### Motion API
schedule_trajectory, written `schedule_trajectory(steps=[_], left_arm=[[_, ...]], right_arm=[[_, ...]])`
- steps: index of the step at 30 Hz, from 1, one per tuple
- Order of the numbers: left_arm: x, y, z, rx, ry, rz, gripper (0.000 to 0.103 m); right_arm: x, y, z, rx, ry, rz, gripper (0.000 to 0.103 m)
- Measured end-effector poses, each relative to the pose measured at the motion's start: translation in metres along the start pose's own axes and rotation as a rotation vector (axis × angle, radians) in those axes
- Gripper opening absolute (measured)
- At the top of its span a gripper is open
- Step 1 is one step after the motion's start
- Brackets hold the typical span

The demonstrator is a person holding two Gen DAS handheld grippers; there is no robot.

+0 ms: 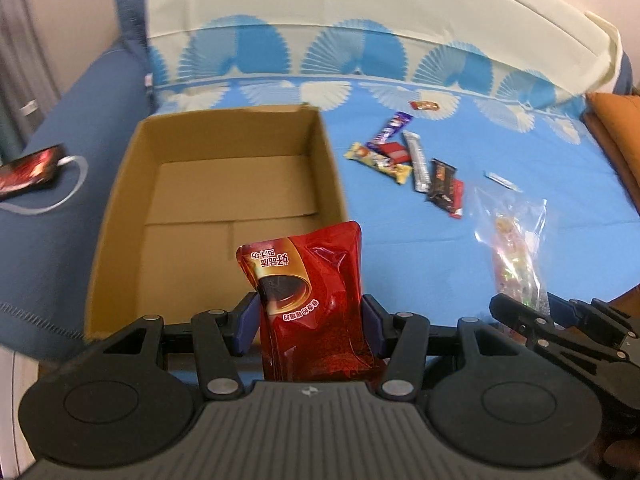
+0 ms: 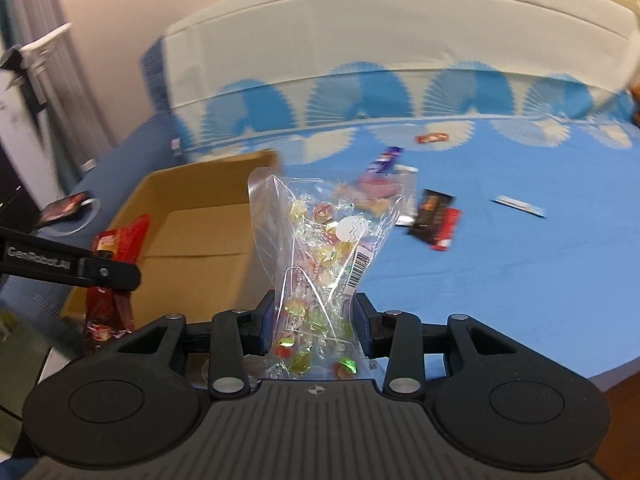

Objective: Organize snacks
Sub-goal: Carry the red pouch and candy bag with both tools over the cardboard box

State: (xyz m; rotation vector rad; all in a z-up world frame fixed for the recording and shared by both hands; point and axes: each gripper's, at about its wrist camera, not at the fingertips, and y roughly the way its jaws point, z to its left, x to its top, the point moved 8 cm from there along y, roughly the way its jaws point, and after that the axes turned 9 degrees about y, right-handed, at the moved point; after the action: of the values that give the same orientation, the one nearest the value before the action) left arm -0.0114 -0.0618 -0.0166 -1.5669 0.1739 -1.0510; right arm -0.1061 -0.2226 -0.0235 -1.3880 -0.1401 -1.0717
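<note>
While my left gripper (image 1: 310, 328) clamps the glossy red foil pouch (image 1: 316, 296) low across its width, my right gripper (image 2: 314, 326) pinches the crinkly clear candy bag (image 2: 324, 248) at its waist. Both feel light, soft, slippery; the candy may shift. The stiff cardboard box (image 1: 124, 184) gapes at eleven o'clock.

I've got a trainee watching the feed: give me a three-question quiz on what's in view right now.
1. True or false: the box already holds snacks.
2. What does the right gripper hold? A) red pouch B) clear candy bag C) purple bar
3. Fill in: the left gripper is shut on the ____.

Key:
1. False; its floor is bare.
2. B, the candy bag.
3. Red pouch.
</note>
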Motion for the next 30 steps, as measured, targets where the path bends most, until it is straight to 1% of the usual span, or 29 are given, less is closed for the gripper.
schedule_trajectory(steps=[6,12,21,30], left_arm=[[-0.029,-0.025,0.03,0.014,-0.055,-0.032,0.059],[-0.042,-0.037,0.046,0.01,-0.087,-0.057,0.059],[-0.048,-0.042,0.056,-0.007,-0.107,-0.079,0.059],[-0.048,-0.034,0.063,-0.005,-0.123,-0.067,0.059]], right_arm=[[-0.017,-0.014,0.048,0.043,-0.071,0.0,0.042],[-0.026,-0.022,0.073,0.05,-0.126,0.003,0.042],[-0.031,-0.025,0.09,0.036,-0.177,0.004,0.042],[-0.03,-0.017,0.097,0.034,-0.202,0.019,0.042]])
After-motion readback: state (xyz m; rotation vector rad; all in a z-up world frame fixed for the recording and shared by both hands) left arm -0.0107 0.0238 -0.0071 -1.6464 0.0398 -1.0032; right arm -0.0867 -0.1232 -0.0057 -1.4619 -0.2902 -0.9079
